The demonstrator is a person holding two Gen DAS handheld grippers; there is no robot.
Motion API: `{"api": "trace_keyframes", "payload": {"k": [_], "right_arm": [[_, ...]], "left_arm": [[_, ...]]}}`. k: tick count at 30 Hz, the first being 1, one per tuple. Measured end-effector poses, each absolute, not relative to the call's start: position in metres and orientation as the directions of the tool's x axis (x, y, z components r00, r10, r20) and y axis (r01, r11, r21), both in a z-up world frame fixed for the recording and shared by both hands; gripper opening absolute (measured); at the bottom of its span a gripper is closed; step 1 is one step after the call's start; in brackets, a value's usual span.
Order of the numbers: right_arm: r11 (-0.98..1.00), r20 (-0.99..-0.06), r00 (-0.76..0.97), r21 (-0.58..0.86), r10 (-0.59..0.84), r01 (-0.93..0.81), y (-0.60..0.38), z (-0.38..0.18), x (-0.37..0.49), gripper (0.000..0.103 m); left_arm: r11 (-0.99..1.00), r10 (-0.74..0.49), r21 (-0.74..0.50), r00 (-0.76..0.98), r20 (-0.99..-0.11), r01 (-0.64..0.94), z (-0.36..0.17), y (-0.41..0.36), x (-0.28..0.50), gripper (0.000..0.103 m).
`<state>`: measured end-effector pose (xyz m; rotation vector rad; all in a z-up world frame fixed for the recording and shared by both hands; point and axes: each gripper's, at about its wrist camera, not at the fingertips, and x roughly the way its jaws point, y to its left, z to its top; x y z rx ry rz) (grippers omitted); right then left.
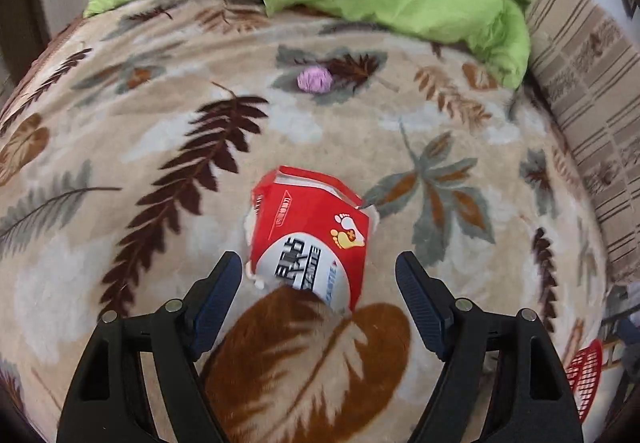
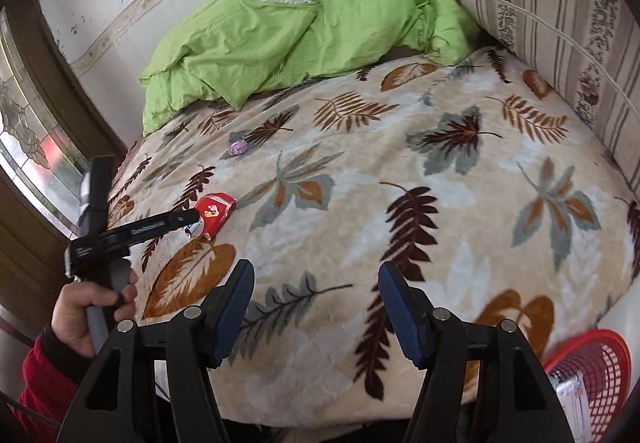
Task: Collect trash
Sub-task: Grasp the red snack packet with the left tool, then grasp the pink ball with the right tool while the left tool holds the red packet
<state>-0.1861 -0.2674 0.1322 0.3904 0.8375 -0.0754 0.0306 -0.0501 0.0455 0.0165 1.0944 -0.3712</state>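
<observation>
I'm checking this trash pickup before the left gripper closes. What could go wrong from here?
1. The red carton lies crumpled and skewed on the soft blanket; the open left gripper may pinch fabric along with it, or the carton may slip out.
2. The red basket sits beside the bed's edge on the far side from the carton, so a loose grip could drop it on the way.
3. The small purple wad lies farther away and could be overlooked.

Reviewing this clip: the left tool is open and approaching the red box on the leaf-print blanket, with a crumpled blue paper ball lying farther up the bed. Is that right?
Not quite. The paper ball is purple, not blue; the left wrist view shows it clearly. The rest stands: the left tool is open, lined up on the red box on the leaf-print blanket, with the ball farther up the bed.
</observation>
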Motion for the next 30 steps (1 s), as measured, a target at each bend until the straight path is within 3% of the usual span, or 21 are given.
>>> {"api": "trace_keyframes", "payload": {"k": [2, 9, 12, 19, 30], "right_arm": [[0.927, -0.742, 0.663, 0.309, 0.097, 0.211, -0.268, 0.128, -0.174, 0.068], [0.931, -0.753, 0.644, 0.318, 0.133, 0.179, -0.268, 0.12, -0.124, 0.068], [0.935, -0.751, 0.642, 0.321, 0.154, 0.151, -0.258, 0.119, -0.088, 0.068], [0.93, -0.736, 0.617, 0.367, 0.279, 0.017, -0.209, 0.097, 0.034, 0.068], [0.941, -0.804, 0.539, 0.333, 0.25, 0.06, -0.165, 0.035, 0.173, 0.05]], "left_arm": [[0.942, -0.273, -0.158, 0.406, -0.872, 0.295, 0.035, -0.056, 0.036, 0.078], [0.952, -0.27, -0.153, 0.495, -0.826, 0.264, 0.03, -0.049, 0.037, 0.044], [0.957, -0.281, -0.188, 0.538, -0.795, 0.222, 0.04, -0.027, 0.037, 0.043], [0.982, -0.178, -0.174, 0.65, -0.739, 0.07, 0.059, 0.012, 0.046, 0.043], [0.985, -0.136, -0.175, 0.64, -0.756, 0.002, 0.051, 0.031, 0.059, 0.043]]}}
